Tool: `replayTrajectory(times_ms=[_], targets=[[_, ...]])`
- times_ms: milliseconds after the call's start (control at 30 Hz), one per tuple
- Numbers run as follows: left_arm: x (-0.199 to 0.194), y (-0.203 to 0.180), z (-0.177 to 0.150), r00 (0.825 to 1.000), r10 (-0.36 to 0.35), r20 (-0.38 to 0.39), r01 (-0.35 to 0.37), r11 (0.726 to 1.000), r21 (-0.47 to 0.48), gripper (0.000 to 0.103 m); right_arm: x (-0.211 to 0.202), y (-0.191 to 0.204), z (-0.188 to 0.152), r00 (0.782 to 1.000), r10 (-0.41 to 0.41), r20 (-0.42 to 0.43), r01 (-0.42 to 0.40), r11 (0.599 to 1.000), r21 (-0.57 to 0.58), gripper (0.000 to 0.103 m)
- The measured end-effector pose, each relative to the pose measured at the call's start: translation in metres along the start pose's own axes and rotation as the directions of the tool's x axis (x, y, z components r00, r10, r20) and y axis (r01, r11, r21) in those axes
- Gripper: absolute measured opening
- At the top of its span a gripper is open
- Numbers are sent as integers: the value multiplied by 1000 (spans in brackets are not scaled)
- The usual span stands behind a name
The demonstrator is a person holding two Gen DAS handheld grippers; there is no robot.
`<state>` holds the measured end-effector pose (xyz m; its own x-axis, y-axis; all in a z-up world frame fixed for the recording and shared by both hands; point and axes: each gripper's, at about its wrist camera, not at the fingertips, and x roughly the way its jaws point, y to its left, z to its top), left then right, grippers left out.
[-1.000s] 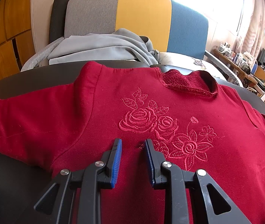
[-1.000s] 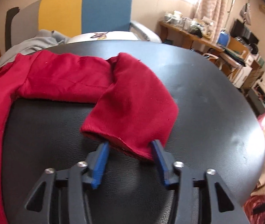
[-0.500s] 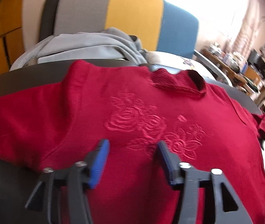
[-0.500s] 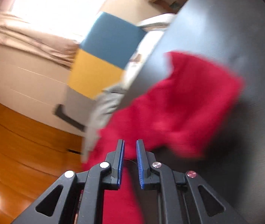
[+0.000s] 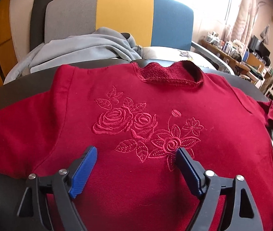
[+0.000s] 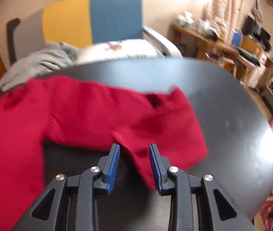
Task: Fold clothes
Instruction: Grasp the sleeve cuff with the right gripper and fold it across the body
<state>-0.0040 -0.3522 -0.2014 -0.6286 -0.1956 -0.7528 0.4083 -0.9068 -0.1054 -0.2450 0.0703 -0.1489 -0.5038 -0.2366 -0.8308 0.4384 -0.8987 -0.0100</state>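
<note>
Red embroidered sweater spread face up on the round black counter.
Left claw hovers wide open over its chest; right claw, parted, straddles the folded sleeve cuff without gripping.

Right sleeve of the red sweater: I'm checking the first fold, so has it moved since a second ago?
Yes. The right sleeve has swung leftward across the black table, its cuff now angled toward the sweater's body.
</note>
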Motion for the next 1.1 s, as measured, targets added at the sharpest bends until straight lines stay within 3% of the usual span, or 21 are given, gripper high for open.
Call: replayTrajectory(times_ms=[133,233,300,333,367,400,533,567,633,667,767,800,900,967,1067,1100], targets=[[1,-3,-1,1000,10,-5,-10,1000,11,88,20,-19,-15,999,26,-41,-23,997,78,33],[1,-3,-1,1000,8,-5,-8,1000,9,88,21,-16,-21,1000,10,-28,-9,999,38,44],[1,-4,-2,1000,10,-6,-10,1000,13,89,22,-12,-20,999,24,-42,-23,999,27,66],[1,-4,-2,1000,11,-7,-11,1000,14,89,24,-12,-18,997,55,-54,-53,998,39,74],[1,-4,-2,1000,11,-8,-11,1000,15,90,26,-11,-17,994,91,-66,-88,995,44,92],[1,-4,-1,1000,10,-8,-10,1000,16,90,29,-9,-16,989,127,-78,-124,991,44,99],[0,-3,-2,1000,-1,-7,1,1000,11,91,34,6,-18,992,66,-109,-70,997,-40,103],[0,-2,-1,1000,-4,-6,4,1000,10,91,33,2,-17,992,75,-106,-76,997,-4,97],[1,-2,-1,1000,-10,-5,10,1000,7,91,28,-7,-15,993,76,-92,-72,996,52,66],[0,-2,-1,1000,-12,-5,12,1000,6,92,25,-13,-15,995,60,-78,-55,996,65,43],[0,-2,-1,1000,-18,-3,18,1000,2,92,20,-27,-18,994,81,-67,-72,989,128,24],[0,-2,-1,1000,-20,-3,20,1000,1,92,19,-31,-19,994,92,-66,-81,986,146,12],[0,-3,-1,1000,-18,-3,18,1000,1,92,8,-35,-19,993,105,-49,-96,981,168,8],[0,-3,-2,1000,-18,-2,18,1000,0,92,-2,-37,-11,985,171,-21,-162,965,208,7],[-1,-4,-2,1000,-20,-2,20,1000,-3,92,-20,-37,4,926,369,72,-373,876,307,7],[-1,-3,-2,1000,-23,-1,23,1000,-6,92,-28,-34,9,886,448,120,-462,825,326,7]])
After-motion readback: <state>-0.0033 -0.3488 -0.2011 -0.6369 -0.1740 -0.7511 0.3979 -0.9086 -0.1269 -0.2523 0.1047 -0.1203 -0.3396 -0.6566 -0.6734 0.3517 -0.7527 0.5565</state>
